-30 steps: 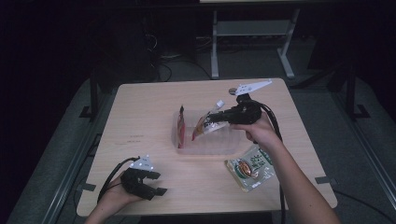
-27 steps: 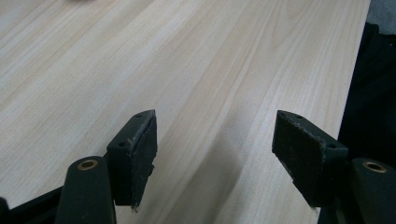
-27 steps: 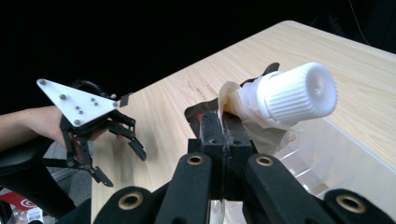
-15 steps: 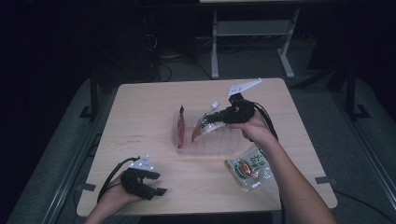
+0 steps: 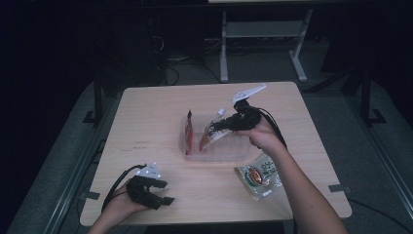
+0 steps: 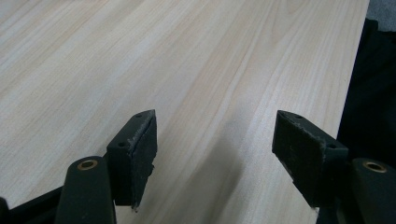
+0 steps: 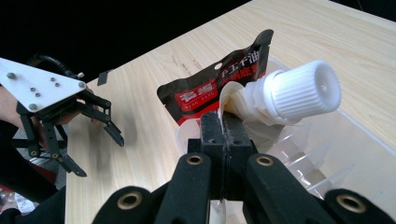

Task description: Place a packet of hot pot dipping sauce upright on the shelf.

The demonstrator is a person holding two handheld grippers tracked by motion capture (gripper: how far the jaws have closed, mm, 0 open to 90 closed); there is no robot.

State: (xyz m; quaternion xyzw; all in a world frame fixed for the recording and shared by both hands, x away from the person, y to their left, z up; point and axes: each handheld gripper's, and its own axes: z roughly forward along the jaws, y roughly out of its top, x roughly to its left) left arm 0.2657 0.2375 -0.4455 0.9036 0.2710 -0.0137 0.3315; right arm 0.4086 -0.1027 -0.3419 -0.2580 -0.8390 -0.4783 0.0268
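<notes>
Fingers of the right gripper (image 5: pixel 221 127) are clamped on a spouted pouch with a white ribbed screw cap (image 7: pixel 299 91), held tilted over the clear plastic slotted tray (image 5: pixel 214 155) at the centre of the pale wooden surface (image 5: pixel 146 117). A red-and-black sachet (image 5: pixel 188 127) stands upright in the tray at 9 o'clock of the pouch. Fingers (image 6: pixel 135 154) of the left gripper (image 5: pixel 163 192) are spread apart, gripping nothing, near the surface's 7 o'clock corner. A green-and-white packet (image 5: pixel 258 175) lies at 5 o'clock of the tray.
</notes>
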